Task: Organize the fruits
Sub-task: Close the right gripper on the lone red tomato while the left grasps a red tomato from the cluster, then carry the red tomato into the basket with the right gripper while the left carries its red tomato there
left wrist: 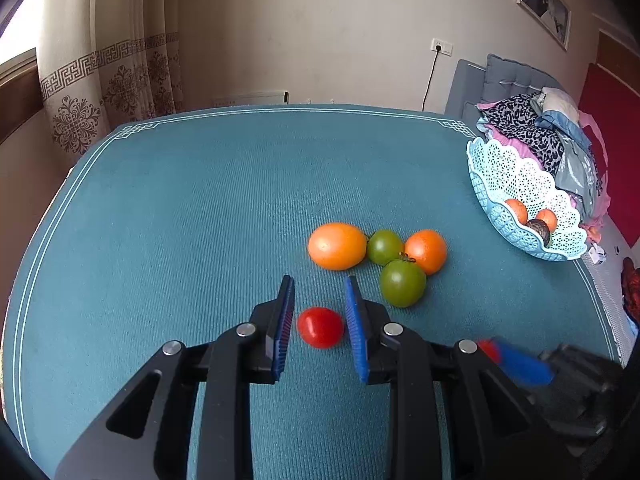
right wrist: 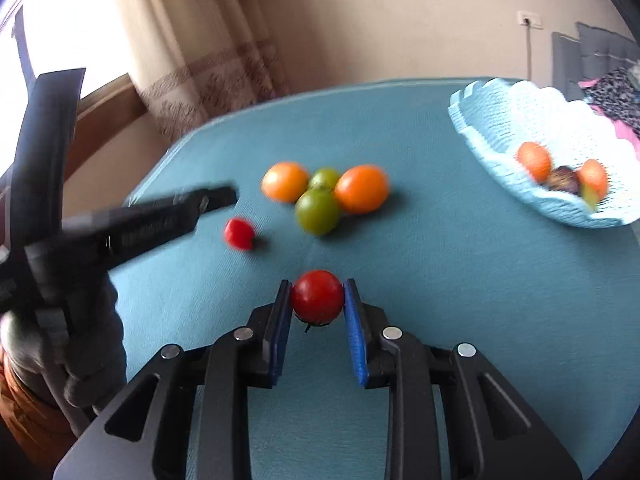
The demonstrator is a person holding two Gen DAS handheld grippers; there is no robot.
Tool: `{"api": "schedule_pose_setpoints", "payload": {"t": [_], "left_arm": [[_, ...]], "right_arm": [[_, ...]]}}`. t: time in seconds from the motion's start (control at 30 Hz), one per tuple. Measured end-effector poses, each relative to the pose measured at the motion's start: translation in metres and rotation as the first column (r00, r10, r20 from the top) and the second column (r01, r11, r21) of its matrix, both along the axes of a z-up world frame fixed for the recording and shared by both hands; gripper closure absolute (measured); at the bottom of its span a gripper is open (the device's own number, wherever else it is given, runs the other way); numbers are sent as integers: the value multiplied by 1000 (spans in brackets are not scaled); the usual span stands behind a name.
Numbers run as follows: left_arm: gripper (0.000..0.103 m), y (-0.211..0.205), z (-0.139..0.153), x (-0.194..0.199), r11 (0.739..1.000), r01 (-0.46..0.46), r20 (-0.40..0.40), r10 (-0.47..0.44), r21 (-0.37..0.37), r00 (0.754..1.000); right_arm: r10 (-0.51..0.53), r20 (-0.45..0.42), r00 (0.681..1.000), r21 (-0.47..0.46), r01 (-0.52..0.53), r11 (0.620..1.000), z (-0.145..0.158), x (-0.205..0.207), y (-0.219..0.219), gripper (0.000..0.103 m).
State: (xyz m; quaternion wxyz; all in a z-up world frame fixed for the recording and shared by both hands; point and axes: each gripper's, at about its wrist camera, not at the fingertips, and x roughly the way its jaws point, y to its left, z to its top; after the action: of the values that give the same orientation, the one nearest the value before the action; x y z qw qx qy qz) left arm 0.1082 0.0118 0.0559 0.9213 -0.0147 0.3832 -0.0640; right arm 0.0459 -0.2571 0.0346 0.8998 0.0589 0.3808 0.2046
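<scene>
My right gripper (right wrist: 317, 284) is shut on a round red tomato (right wrist: 317, 296), held just above the teal tablecloth (right wrist: 440, 280). In the left wrist view it shows blurred at the lower right as the right gripper (left wrist: 500, 354). My left gripper (left wrist: 319, 280) hangs over a small red tomato (left wrist: 320, 327) that lies on the cloth; its blue pads stand apart and do not touch the fruit. Beyond lie two orange fruits (left wrist: 337, 246) (left wrist: 426, 250) and two green tomatoes (left wrist: 384, 246) (left wrist: 402, 283), bunched together. A light blue lace basket (left wrist: 500, 168) stands at the right.
The basket (right wrist: 500, 120) holds two orange fruits (right wrist: 534, 160) and a dark one (right wrist: 564, 178). A gloved hand (right wrist: 80, 340) carries the left gripper (right wrist: 224, 196) at the left. Piled clothes (left wrist: 540, 132) lie behind the basket, near the table's right edge. Curtains hang beyond the far left corner.
</scene>
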Motion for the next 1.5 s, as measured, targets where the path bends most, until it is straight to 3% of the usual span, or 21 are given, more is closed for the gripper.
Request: {"api": "schedule_pose_setpoints", "payload": {"t": [0.17,0.27,0.5,0.83,0.93,1.0,1.1,1.5], "left_arm": [[74,2,-11,-4,1000,-2,-29,2,13,1000],[54,4,-17,-5,1000,-4,-46,4,6,999],[45,7,-26,-13,1000,-13,-57,14,18,998],[45,2,-36,-7,999,-15,-86,19,45,996],[46,-1,-39,-7,999,-10,-89,15,53,996],[63,-4,-39,-7,998,-3,-91,9,63,996],[71,-5,-39,-7,997,-2,-89,9,74,996],[73,-38,-14,-8,995,47,-43,-44,82,998]], "right_arm": [[-108,57,992,30,107,994,23,9,-36,77],[-175,88,981,41,172,984,36,21,-56,77],[-316,129,940,59,311,949,51,41,-103,77],[-401,106,910,67,396,916,42,57,-135,76],[-424,89,901,84,417,905,38,57,-142,69],[-440,89,894,88,433,897,37,54,-145,69],[-451,87,888,98,442,891,35,50,-147,69],[-499,116,859,107,489,866,28,26,-157,68]]}}
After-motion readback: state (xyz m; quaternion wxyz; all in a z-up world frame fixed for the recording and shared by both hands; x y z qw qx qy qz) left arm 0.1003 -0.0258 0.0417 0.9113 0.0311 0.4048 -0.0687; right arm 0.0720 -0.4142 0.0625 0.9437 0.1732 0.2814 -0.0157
